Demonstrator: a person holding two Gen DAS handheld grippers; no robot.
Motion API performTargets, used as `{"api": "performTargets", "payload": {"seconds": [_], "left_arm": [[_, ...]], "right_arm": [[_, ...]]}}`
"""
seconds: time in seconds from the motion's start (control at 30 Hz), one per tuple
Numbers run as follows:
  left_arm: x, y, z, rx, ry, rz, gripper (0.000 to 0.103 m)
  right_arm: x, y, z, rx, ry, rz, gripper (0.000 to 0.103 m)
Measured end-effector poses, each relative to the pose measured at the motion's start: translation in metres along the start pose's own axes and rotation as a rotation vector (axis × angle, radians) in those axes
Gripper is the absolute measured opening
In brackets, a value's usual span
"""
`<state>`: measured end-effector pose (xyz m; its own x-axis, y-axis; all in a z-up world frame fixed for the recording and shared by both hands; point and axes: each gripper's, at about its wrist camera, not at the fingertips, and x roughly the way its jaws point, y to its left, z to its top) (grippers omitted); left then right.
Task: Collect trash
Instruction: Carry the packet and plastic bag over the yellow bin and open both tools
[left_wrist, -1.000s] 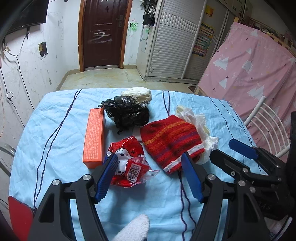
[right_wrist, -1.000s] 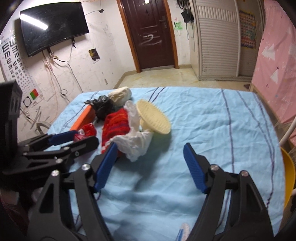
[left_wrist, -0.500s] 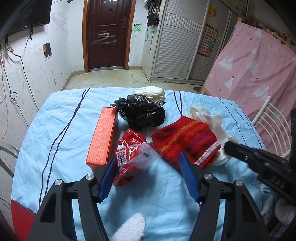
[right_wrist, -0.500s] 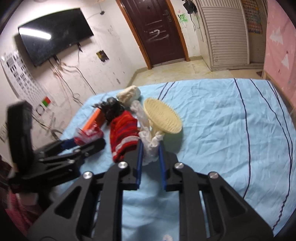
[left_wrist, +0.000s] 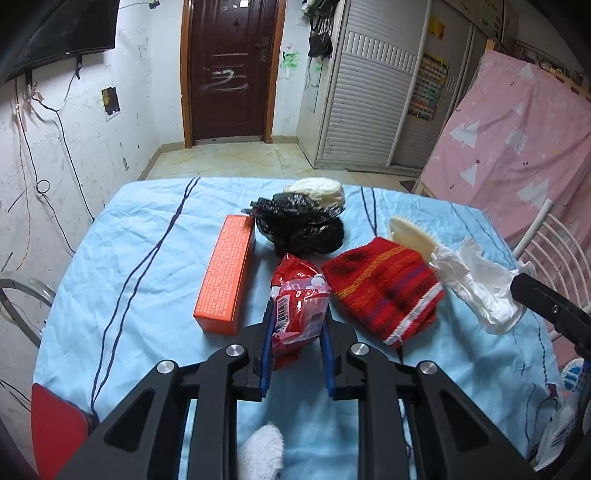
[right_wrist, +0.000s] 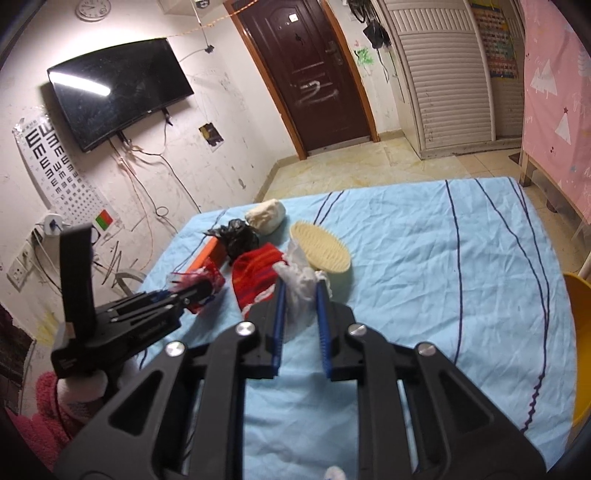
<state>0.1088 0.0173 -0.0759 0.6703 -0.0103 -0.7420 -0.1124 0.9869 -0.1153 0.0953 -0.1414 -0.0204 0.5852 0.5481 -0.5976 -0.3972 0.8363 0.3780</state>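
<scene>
The left gripper (left_wrist: 297, 328) has just squeezed in on the red wrapper (left_wrist: 299, 302), which sits on the blue cloth (left_wrist: 140, 280) between the orange box (left_wrist: 225, 273) and the red hat (left_wrist: 384, 288). The right gripper (right_wrist: 300, 295) is pinched tight on the white tissue (right_wrist: 301, 282), just in front of the brush (right_wrist: 321, 247).

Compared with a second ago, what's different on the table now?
Both claws have closed. The left claw has just been closing on the red snack wrapper; the right claw clamped the crumpled white plastic and pulled it off the red knit hat. Orange box, black bag and brush stayed put.
</scene>
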Motion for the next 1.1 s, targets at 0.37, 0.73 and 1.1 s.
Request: {"api": "performTargets", "payload": {"seconds": [0.37, 0.73, 1.1], "left_arm": [[-0.048, -0.037, 0.005, 0.058, -0.093, -0.024, 0.012], [-0.064, -0.11, 0.009, 0.159, -0.125, -0.101, 0.012], [-0.06, -0.182, 0.009, 0.245, -0.161, -0.157, 0.012]], "right_arm": [[-0.033, -0.018, -0.003, 0.025, -0.068, -0.009, 0.015], [-0.073, -0.074, -0.012, 0.114, -0.146, -0.059, 0.015], [-0.104, -0.129, -0.02, 0.184, -0.216, -0.12, 0.015]]}}
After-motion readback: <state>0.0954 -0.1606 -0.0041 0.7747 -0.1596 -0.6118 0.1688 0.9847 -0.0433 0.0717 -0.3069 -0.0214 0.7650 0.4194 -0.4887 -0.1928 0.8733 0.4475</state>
